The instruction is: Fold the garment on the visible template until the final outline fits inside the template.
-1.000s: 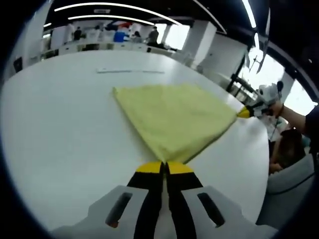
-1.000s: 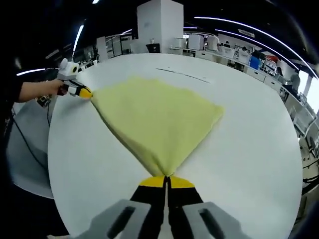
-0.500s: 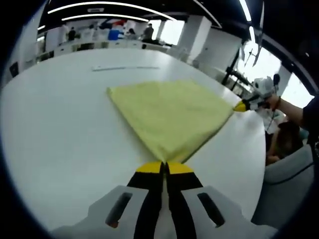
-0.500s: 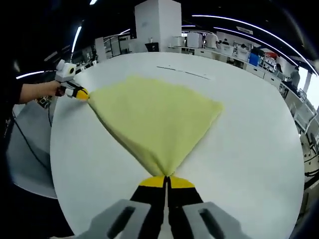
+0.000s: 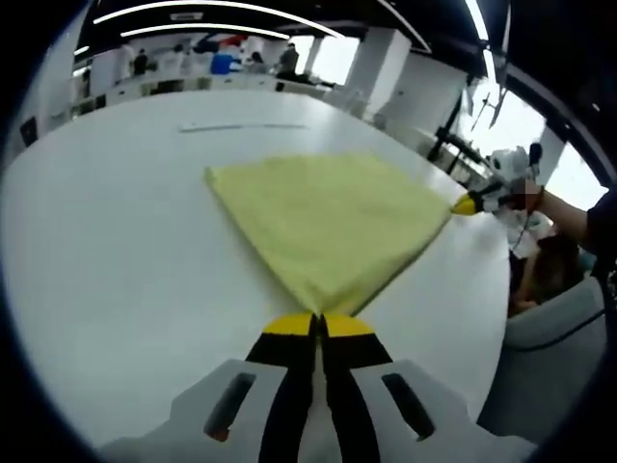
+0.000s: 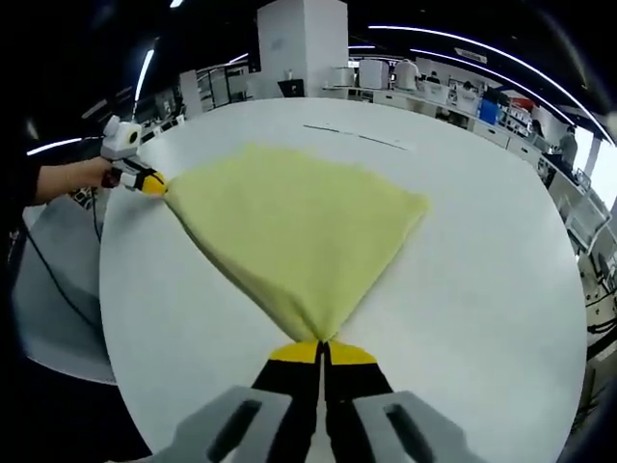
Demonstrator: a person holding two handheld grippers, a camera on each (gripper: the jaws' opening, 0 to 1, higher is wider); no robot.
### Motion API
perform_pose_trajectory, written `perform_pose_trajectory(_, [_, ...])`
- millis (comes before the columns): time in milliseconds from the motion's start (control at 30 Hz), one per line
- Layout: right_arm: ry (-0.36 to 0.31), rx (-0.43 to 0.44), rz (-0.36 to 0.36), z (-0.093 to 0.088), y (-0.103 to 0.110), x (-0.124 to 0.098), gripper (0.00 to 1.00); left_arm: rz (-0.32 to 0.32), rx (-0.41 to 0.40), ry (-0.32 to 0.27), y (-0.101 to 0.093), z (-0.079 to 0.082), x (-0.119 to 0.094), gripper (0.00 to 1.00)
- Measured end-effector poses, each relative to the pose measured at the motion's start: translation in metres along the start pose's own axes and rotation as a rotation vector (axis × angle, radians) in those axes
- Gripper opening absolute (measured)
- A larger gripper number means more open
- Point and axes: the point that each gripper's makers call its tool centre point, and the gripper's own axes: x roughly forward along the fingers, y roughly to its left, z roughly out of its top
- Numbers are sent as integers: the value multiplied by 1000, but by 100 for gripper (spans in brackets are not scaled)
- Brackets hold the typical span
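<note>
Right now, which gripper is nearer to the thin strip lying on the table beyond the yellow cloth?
Cannot tell: the left gripper and right gripper each pinch a near corner of the yellow cloth, and the strip lies past its far edge.

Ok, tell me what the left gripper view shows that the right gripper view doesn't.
Left gripper view: the left tongs shut on a near corner of the yellow cloth, and the right tongs at the far right corner.

Right gripper view: the right tongs shut on their corner, the left tongs far left, and a white pillar.

Both: the cloth flat on the white table.
</note>
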Motion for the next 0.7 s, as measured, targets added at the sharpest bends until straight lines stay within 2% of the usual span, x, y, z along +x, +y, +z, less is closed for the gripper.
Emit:
perform_pose_trajectory(267, [-13,50,-9,1,-1,0,0,4,-21,-6,0,-1,-1,0])
perform_pose_trajectory(367, [-12,54,-11,1,-1,1,0,6,-57,-16,2,0,-1,0])
perform_pose_trajectory(433, [-10,60,-14,0,-8,5,0,8,-76,-27,2,1,-1,0])
perform_pose_trajectory(500, [-18,64,-22,3,-2,2,0,9,-79,-28,2,0,-1,2])
perform_pose_trajectory(567, [-24,78,-38,4,-5,1,1,26,-82,-38,5,1,-3,9])
perform_pose_trajectory(633, [-30,108,-43,6,-6,1,8,42,-94,-49,7,2,-4,20])
perform_pose_trajectory(700, [-51,144,-45,8,-7,0,13,46,-102,-57,8,3,-5,27])
